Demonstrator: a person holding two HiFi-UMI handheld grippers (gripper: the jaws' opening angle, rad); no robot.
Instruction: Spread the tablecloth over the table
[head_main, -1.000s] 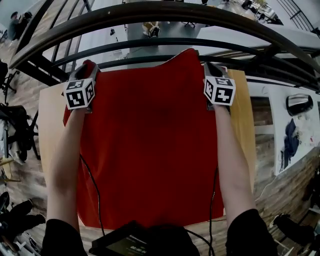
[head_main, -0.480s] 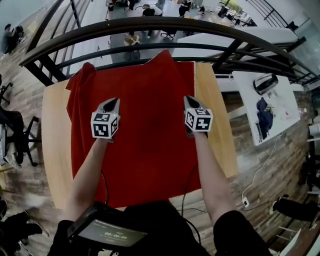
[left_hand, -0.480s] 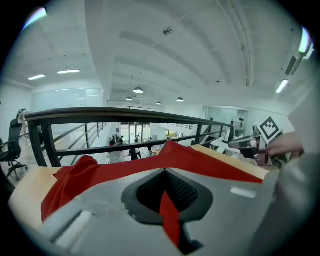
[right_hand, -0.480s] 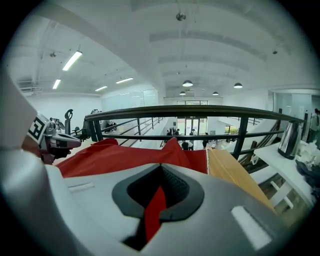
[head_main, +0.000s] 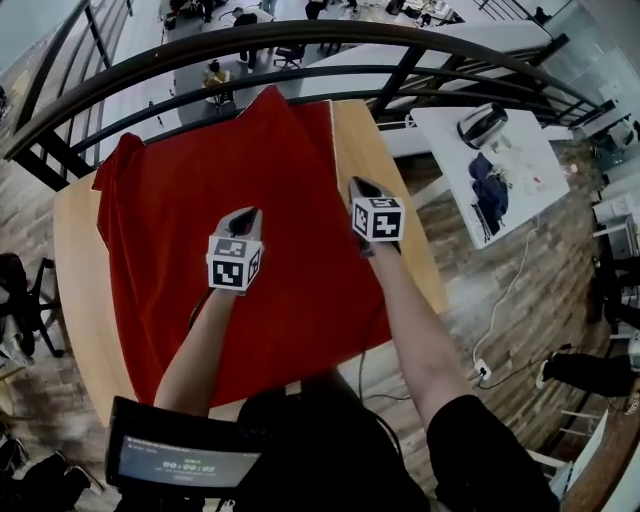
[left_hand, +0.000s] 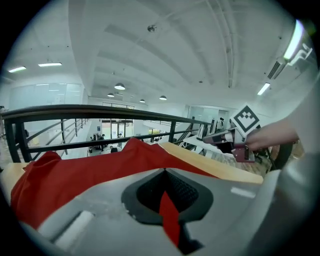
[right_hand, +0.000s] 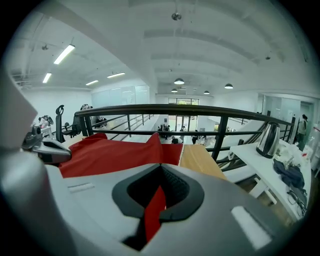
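Note:
The red tablecloth (head_main: 190, 230) lies over most of the wooden table (head_main: 372, 150). Its far edge is rumpled, with a hump at the far left corner (head_main: 122, 152) and a peak (head_main: 272, 98) by the railing. My left gripper (head_main: 250, 214) hovers over the middle of the cloth, shut and holding nothing. My right gripper (head_main: 357, 184) hangs over the cloth's right edge, also shut and empty. In the left gripper view the shut tips (left_hand: 164, 172) point across the cloth (left_hand: 75, 172), with the right gripper (left_hand: 231, 138) off to the right. In the right gripper view the tips (right_hand: 161, 168) face the cloth (right_hand: 117, 152).
A black curved railing (head_main: 300, 40) runs just past the table's far edge, with a lower floor beyond. To the right stands a white table (head_main: 520, 165) with a kettle (head_main: 483, 122) and a blue cloth (head_main: 489, 190). A dark screen (head_main: 180, 455) sits at the person's chest. A chair (head_main: 20, 290) stands at the left.
Both grippers have let go of the cloth's far corners and drawn back toward the person over the cloth's middle. The left jaws have shut. The far corners stay bunched up.

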